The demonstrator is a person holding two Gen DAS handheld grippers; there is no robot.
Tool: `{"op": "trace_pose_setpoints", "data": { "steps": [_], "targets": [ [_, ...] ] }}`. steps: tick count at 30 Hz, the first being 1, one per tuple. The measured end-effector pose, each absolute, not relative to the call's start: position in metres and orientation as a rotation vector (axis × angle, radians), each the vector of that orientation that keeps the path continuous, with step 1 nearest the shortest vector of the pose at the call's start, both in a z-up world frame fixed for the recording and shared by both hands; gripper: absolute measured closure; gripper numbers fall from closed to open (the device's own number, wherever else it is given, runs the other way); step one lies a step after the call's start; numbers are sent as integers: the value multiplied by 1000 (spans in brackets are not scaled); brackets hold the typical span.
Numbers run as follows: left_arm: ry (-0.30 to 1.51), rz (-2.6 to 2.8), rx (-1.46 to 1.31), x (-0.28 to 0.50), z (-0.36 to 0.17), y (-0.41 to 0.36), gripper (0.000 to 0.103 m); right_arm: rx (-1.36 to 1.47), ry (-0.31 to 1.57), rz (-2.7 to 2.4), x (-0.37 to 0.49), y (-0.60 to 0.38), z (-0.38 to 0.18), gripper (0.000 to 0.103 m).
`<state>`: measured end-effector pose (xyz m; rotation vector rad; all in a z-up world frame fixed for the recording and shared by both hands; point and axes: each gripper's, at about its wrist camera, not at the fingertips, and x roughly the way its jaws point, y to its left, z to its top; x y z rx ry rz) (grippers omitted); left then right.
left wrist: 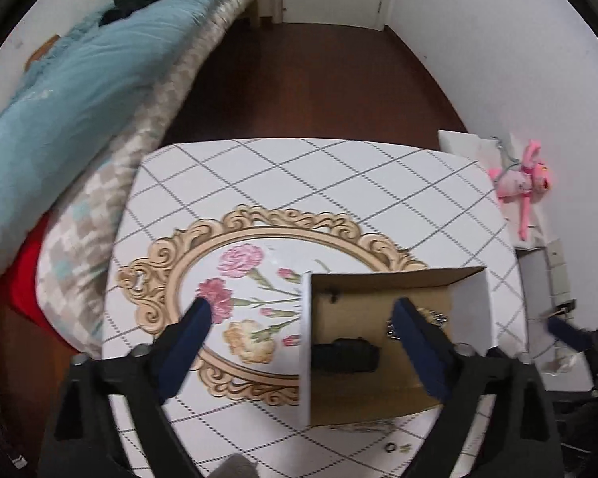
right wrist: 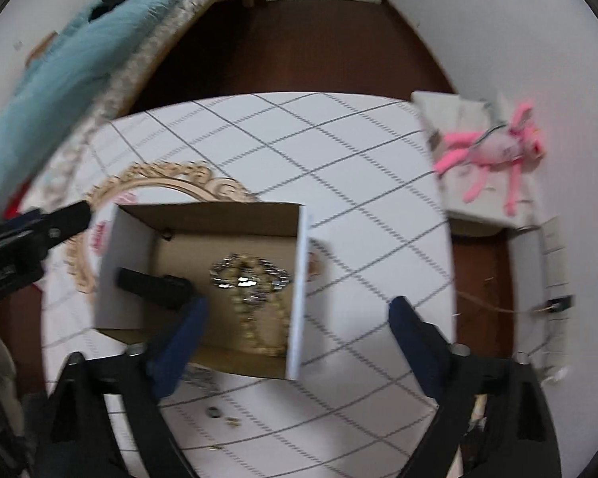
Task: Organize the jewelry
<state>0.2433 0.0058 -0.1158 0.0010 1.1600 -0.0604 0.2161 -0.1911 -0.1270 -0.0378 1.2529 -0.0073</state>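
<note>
The left hand-held gripper [left wrist: 301, 316] hovers with its blue fingers [left wrist: 187, 334] spread wide and nothing between them, one finger over the flower picture on the desk [left wrist: 339, 183], the other over the open cardboard box [left wrist: 468, 290]. The right hand-held gripper [right wrist: 299, 314] is likewise wide open and empty, its fingers [right wrist: 414, 334] straddling the right wall of the same box [right wrist: 203, 215].

The box sits toward the near right part of the desk [right wrist: 339, 139]. On its floor lie a pile of beaded necklaces with shiny silver pieces [right wrist: 251, 283] and, left of them, a dark strap-like item [right wrist: 155, 285], seen also in the left view [left wrist: 345, 354]. A few small loose pieces [right wrist: 215, 412] lie on the desk by its near edge, just in front of the box. A small ring-like piece [left wrist: 390, 447] shows there too.
</note>
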Motion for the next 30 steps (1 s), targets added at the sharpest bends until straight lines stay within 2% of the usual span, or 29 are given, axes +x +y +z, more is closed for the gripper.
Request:
{"op": "trace_pose_setpoints", "data": {
  "steps": [3, 10, 22, 26, 30],
  "targets": [
    [1143, -27, 34, 233, -120, 6, 0, -63, 1246, -41, 214, -191, -129, 1],
    [1112, 1, 44, 215, -116, 5, 0, -58, 1205, -68, 202, -193, -114, 1],
    [1033, 14, 11, 174, -80, 11, 0, 16, 1095, -64, 156, -195, -65, 1],
    [1040, 31, 18, 149, -86, 19, 0, 45, 1126, -32, 132, -194, -79, 1],
    [1125, 90, 58, 123, -128, 29, 0, 62, 1210, 17, 110, -184, -126, 2]
  ]
}}
